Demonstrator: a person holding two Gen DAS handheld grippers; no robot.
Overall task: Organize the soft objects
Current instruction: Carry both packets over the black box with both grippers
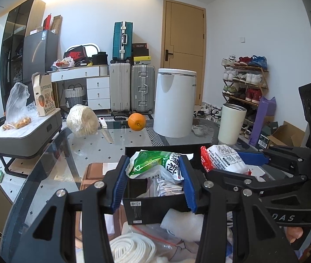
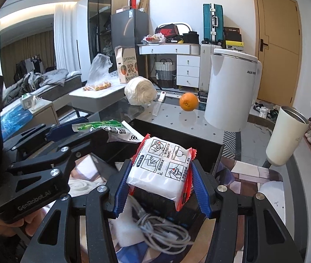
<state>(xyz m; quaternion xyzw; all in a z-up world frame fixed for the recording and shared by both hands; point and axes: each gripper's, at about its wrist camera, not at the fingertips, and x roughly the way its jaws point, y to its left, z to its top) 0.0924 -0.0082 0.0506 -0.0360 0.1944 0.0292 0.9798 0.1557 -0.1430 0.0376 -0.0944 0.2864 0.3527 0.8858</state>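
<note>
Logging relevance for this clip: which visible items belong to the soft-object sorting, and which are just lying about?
Job: green-and-white plastic packet in left tool; red-and-white plastic packet in right tool; open black box.
Lying about: round orange, white-handled knife, tall white bin, cream tumbler.

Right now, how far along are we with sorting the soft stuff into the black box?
Midway. Nothing clearly rests in the black box yet. In hand: the left gripper grips a green-and-white packet and the right gripper a red-and-white packet, both over the box. Left: white rope, white foam and a grey cable outside.
</note>
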